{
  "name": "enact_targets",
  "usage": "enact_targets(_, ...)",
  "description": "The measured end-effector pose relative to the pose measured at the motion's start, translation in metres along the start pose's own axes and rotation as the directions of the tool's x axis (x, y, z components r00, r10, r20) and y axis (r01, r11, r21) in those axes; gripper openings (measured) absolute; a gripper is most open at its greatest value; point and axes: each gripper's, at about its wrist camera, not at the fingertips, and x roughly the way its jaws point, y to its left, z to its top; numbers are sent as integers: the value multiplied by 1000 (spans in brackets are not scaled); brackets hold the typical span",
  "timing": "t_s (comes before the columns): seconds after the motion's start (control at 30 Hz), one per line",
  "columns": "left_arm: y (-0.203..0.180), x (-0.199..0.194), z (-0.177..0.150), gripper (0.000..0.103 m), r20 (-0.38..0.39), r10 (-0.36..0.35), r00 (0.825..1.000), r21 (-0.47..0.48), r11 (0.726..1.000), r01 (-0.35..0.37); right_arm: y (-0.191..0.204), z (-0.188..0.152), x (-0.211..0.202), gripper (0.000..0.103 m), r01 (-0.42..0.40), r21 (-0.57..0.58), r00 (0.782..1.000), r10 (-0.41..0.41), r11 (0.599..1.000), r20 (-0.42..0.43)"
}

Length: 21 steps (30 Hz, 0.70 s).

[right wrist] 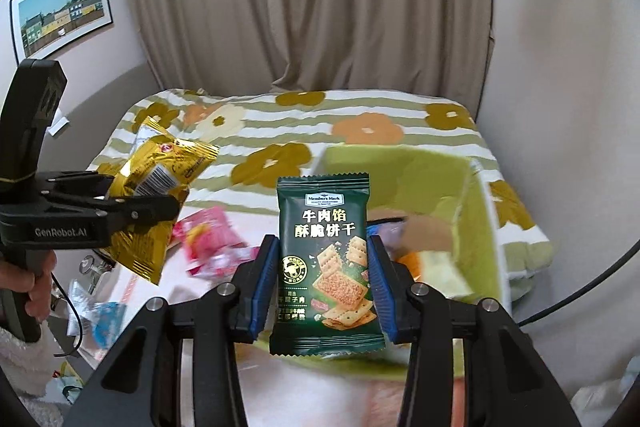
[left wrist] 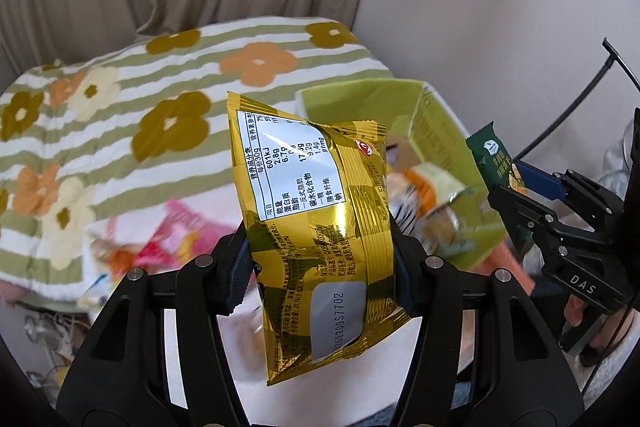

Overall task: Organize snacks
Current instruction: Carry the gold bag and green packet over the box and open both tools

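Though clamped, gold packet (left wrist: 316,227) glossy, crinkled.

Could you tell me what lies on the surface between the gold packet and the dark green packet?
In the right wrist view, a blurred pink packet lies between the gold packet and green packet.

Gold packet (left wrist: 316,227) upright; green packet (right wrist: 328,267) upright

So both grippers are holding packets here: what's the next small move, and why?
Probably carry the right gripper forward and right until its green packet hangs over the green box, then release. That packet is clamped upright just short of the box, which is open and already holds snacks. The left gripper, shut on the gold packet, can follow.
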Motion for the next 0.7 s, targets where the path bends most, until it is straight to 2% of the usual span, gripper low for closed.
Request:
enact_targets(0.27, -53, 67, 48, 54, -43, -19, 999, -28, 999, 18, -68, 19, 23, 40, -2, 51, 999, 4, 999, -38)
enact_targets(0.43, -64, 105, 72, 54, -86, -17, 996, -21, 1000, 15, -90, 22, 45, 40, -25, 106, 998, 31, 994, -58)
enact_targets(0.7, -65, 156, 97, 55, -151, -30, 988, 3, 1000, 31, -113, 23, 73, 40, -15, 161, 994, 33, 987, -109)
